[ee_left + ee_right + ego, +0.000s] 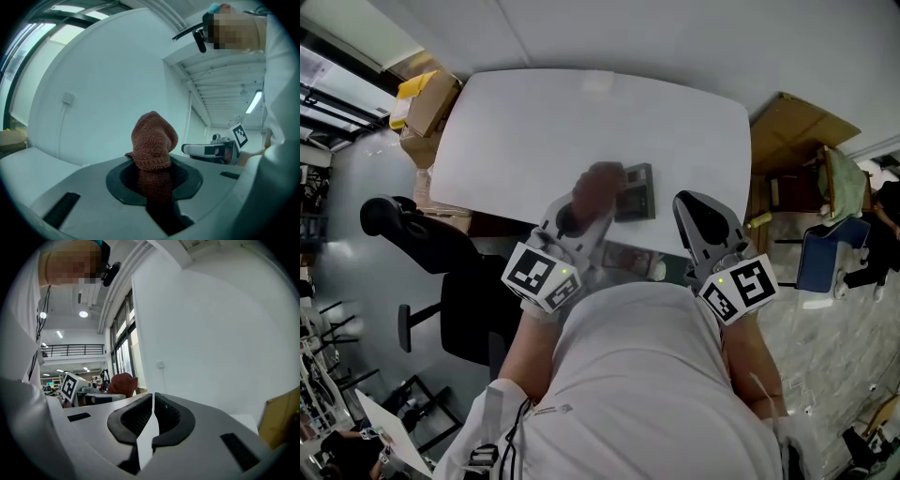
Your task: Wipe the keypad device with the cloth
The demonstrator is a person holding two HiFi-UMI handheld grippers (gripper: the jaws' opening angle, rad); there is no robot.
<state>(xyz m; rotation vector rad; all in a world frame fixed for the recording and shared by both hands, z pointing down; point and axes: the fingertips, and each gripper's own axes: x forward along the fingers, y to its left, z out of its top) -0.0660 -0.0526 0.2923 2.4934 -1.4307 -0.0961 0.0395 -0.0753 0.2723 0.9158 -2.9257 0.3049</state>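
**Cloth gripped on the left, nothing on the right**

Both hands are held out in front of the person's chest, forearms angled forward from a white shirt (647, 394), with each gripper pointing roughly level toward the far wall.

The left gripper (581, 211) sits over the near edge of the white table (581, 122). Its jaws are clamped on a reddish-brown cloth (152, 140). The cloth is pinched in the slot between the pads, and its bunched top stands above them like a hood. From the head view, the cloth covers the jaw tips and overlaps the left end of the keypad device (636, 192).

The keypad device lies flat on the table close to the near edge, between the two grippers. Whether the cloth touches it cannot be made out.

The right gripper (692, 208) is to the right of the keypad device, apart from it. Its jaws are drawn together with only a thin slit between the pads, and nothing is held in them.

The marker cubes (542, 275) ride at the rear of each gripper, near the wrists.
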